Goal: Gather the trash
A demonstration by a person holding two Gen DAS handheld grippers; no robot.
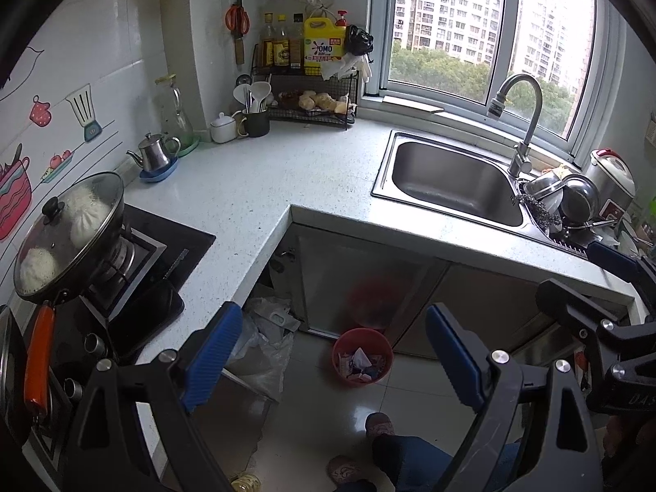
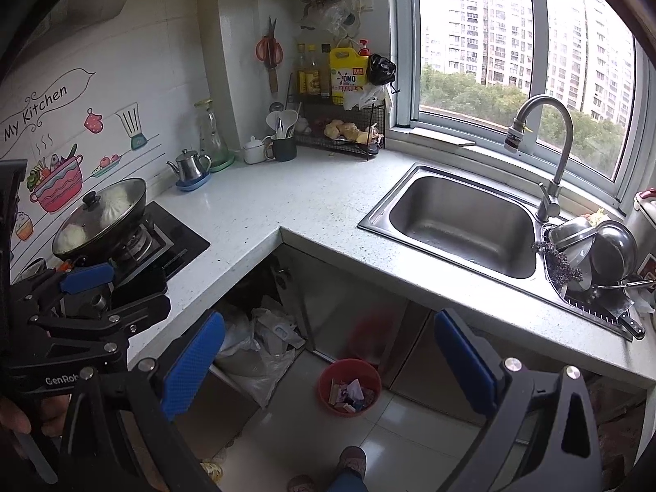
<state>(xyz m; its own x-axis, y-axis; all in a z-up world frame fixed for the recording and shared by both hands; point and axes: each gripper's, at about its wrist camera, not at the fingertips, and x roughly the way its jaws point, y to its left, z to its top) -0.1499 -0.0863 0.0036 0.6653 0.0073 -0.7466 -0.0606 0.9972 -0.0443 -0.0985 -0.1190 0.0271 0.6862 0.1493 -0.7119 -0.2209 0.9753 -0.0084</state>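
Trash bin (image 1: 362, 357) sits beyond the wide-apart left gripper (image 1: 328, 365).

L-shaped countertop (image 2: 311, 201): broad middle stretch bare and passable. Obstacles: lidded wok (image 2: 100, 219) on the stove at the left end; kettle (image 2: 192, 166), mug of utensils (image 2: 283, 145) and wire rack (image 2: 342, 133) along the back corner; sink (image 2: 459, 221), faucet (image 2: 549, 151) and stacked bowls (image 2: 594, 250) at the right. Below the inner corner, floor open around the red trash bin (image 2: 349, 387); plastic bags (image 2: 262, 348) crowd its left.
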